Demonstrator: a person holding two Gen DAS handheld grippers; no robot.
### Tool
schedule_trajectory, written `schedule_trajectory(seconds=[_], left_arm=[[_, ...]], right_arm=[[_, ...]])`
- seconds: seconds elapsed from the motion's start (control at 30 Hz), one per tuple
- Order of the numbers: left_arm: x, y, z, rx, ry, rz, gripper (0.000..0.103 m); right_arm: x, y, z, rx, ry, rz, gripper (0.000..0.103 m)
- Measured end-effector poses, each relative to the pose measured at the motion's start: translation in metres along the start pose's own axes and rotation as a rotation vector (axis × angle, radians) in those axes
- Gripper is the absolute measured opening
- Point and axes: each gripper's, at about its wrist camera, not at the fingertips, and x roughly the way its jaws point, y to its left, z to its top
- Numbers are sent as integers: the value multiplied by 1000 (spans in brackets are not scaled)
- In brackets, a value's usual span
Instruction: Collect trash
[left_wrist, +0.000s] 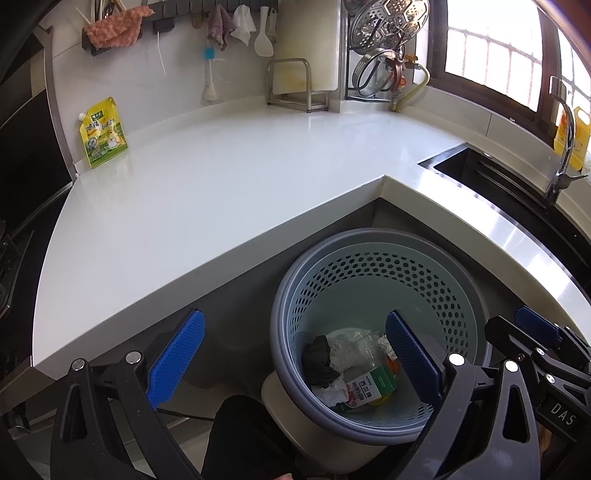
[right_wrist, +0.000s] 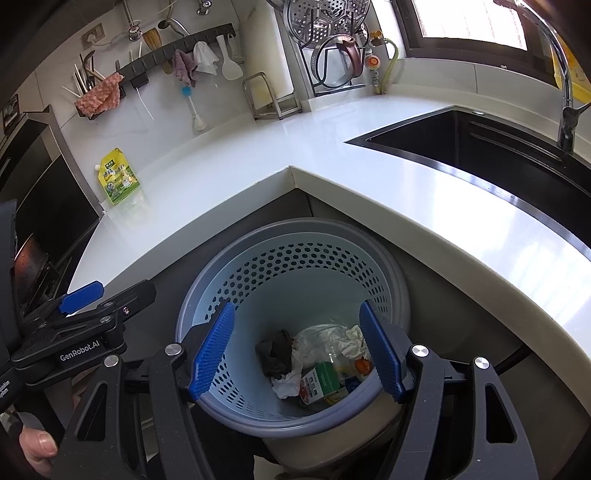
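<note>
— Hovering over what?
— Both tongs, left (left_wrist: 295, 354) & right (right_wrist: 297, 350), spread wide w/ nothing held, above the grey perforated plastic bin (right_wrist: 295, 236) below the white counter (left_wrist: 221, 177).
— Trash?
— Crumpled tissue (right_wrist: 286, 384), green carton (right_wrist: 319, 380), inside at bottom.

Both wrist views look steeply down, sharing the bin (left_wrist: 376, 332) and counter (right_wrist: 332, 155).

The right tool (right_wrist: 297, 350) hangs with jaws spread wide and empty over a perforated grey-blue bin (right_wrist: 236, 417) beneath the white tabletop (right_wrist: 332, 147), trash (right_wrist: 314, 362) heaped at its bottom. The left tool (right_wrist: 79, 297) enters from the left; a yellow-green pouch (right_wrist: 118, 177) stands by the wall.
</note>
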Motion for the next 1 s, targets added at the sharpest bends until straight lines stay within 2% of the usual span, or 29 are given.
schedule_trajectory(seconds=[1.0], left_arm=[[5, 1, -2, -7, 27, -7, 97]], right_arm=[[1, 2, -1, -2, -6, 2, 67]])
